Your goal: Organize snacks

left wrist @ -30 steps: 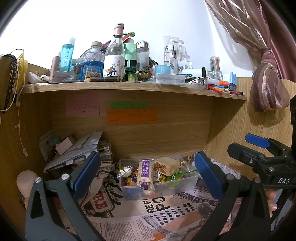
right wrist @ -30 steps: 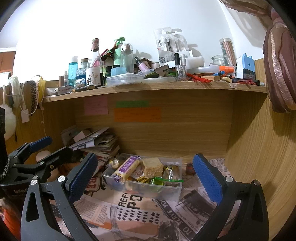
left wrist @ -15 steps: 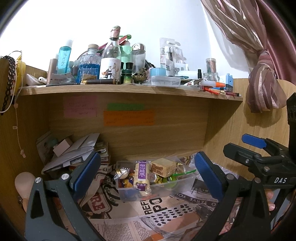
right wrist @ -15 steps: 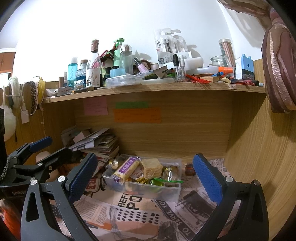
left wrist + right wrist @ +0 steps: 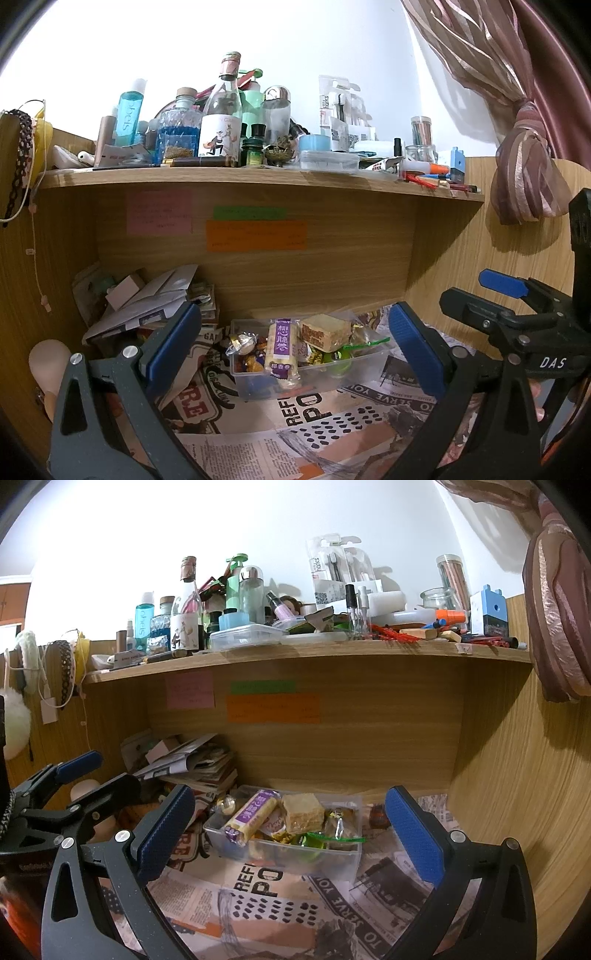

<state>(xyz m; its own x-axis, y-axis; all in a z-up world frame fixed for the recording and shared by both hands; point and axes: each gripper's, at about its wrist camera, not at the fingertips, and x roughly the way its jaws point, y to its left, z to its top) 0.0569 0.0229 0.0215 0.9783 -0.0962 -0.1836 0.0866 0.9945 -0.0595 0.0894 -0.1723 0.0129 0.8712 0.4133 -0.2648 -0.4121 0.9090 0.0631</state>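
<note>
A clear plastic bin [image 5: 354, 369] [image 5: 325, 860] full of snacks sits on newspaper at the back of a wooden cubby. On top lie a purple-labelled roll [image 5: 282, 349] [image 5: 251, 814], a tan square cake [image 5: 325, 332] [image 5: 303, 812] and a foil-wrapped sweet [image 5: 242, 341]. My left gripper [image 5: 295, 343] is open, short of the bin, with nothing between its blue pads. My right gripper [image 5: 290, 819] is also open and empty, held back from the bin. Each gripper appears in the other's view: the right gripper [image 5: 517, 299], the left gripper [image 5: 70, 779].
A pile of papers and envelopes [image 5: 147, 295] [image 5: 192, 764] fills the cubby's back left. The shelf [image 5: 258, 177] above is crowded with bottles and jars. Sticky notes [image 5: 255, 234] hang on the back wall. A curtain [image 5: 524, 166] hangs at right. Newspaper [image 5: 273, 904] lines the floor.
Both grippers have drawn back slightly from the bin and tilted up a little; the bin looks a bit smaller and lower. Both stay open and empty.
</note>
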